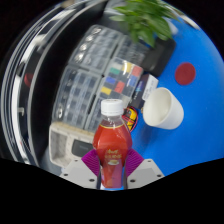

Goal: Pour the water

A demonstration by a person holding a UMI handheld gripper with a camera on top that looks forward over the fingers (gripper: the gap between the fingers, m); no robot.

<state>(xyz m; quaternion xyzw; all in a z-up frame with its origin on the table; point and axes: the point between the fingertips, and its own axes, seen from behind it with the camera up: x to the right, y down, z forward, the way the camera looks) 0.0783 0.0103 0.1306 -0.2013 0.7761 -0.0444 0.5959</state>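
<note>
A clear bottle (112, 142) with a white cap and red liquid stands upright between my fingers, tilted along with the whole view. My gripper (112, 165) is shut on the bottle's lower body, with the magenta pads (92, 160) pressing on both sides. A white paper cup (163, 109) sits on the blue tabletop (190, 50) beyond the bottle and to its right, its mouth open and seemingly empty. The bottle's base is hidden below the fingers.
A grey keyboard (95, 75) and a colour-checker card (130, 78) lie beyond the bottle. A green plant (148, 18) stands at the far side. A red dot (185, 72) marks the blue surface past the cup.
</note>
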